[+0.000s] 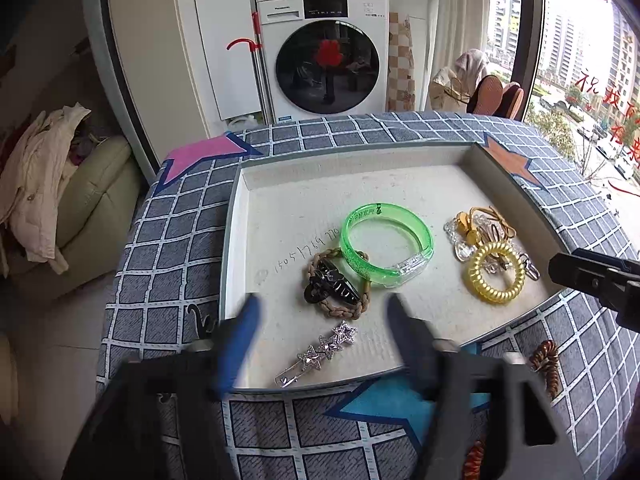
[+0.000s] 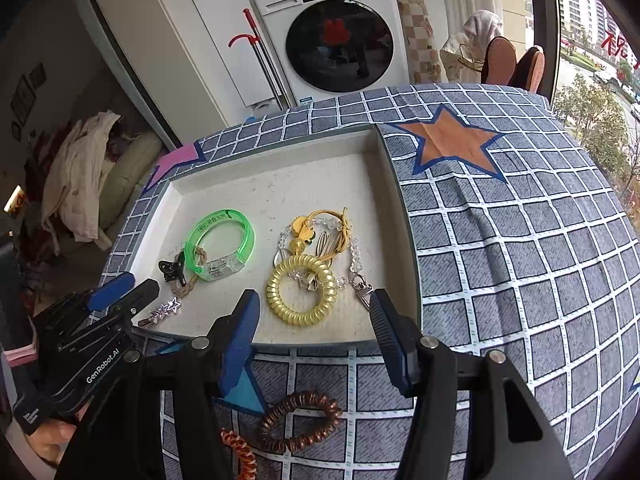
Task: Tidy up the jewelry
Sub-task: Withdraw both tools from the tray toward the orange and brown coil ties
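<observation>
A shallow white tray (image 1: 288,188) (image 2: 276,178) holds a green bangle (image 1: 386,246) (image 2: 222,242), a black claw clip (image 1: 334,284) (image 2: 172,270) on a braided tan hair tie, a yellow spiral hair tie (image 1: 496,278) (image 2: 302,290), a gold and crystal chain (image 1: 472,232) (image 2: 320,232) and a silver star clip (image 1: 320,350) (image 2: 162,312). My left gripper (image 1: 320,316) (image 2: 124,288) is open and empty just above the star clip. My right gripper (image 2: 314,308) is open and empty at the tray's near edge by the yellow tie.
A brown spiral hair tie (image 2: 300,420) (image 1: 546,360) and an orange one (image 2: 240,452) lie on the checked cloth (image 2: 520,260) in front of the tray. A washing machine (image 1: 324,48) stands behind the table. A sofa with clothes (image 1: 48,184) is at left.
</observation>
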### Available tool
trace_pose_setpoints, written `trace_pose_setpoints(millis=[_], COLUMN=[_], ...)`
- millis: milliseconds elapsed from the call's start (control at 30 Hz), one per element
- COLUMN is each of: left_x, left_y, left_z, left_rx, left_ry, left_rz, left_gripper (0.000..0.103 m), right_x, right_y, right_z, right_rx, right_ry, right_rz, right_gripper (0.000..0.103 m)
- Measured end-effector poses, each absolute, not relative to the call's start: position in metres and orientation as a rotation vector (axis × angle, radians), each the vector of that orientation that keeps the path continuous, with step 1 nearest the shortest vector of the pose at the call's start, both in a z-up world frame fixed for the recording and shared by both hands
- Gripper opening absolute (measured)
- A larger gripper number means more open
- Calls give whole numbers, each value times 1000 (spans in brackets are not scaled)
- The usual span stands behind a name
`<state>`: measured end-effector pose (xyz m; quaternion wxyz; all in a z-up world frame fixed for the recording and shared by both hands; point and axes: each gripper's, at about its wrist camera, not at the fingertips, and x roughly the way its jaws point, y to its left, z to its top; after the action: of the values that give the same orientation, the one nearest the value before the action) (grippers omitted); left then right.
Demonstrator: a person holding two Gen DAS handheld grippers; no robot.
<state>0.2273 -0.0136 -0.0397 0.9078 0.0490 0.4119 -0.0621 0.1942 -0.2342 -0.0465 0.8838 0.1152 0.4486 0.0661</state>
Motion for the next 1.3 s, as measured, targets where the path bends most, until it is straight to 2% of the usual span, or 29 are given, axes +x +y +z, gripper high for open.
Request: trace_pose_setpoints(millis=[67, 267, 467, 533, 567, 833, 1300], left_x=[217, 193, 158, 146, 141, 111, 103], left_y=[-11, -8, 3, 4, 4, 8, 3], left_z=[-30, -25, -28, -31, -32, -47, -65], left_rx=[91, 122, 87, 84, 80, 77, 43], left_ry=[797, 813, 832, 842, 846, 882, 971], left_rz=[-118, -112, -116, -123, -125, -73, -132], left_gripper=[103, 103, 103, 103, 103, 103, 103], right_x=[185, 155, 126, 118, 116, 94, 81], right_y=[-238, -251, -254, -253, -253, -252, -265], right_z=[-44, -45, -50, -53, -55, -54, -76], right_rx=[251, 306, 318, 315, 312, 255, 232], right_ry=[929, 925, 916, 922, 922, 897, 1058], right_rz=[134, 139, 148, 149, 150, 126, 93], right_gripper=[64, 81, 84, 93, 103, 103, 103])
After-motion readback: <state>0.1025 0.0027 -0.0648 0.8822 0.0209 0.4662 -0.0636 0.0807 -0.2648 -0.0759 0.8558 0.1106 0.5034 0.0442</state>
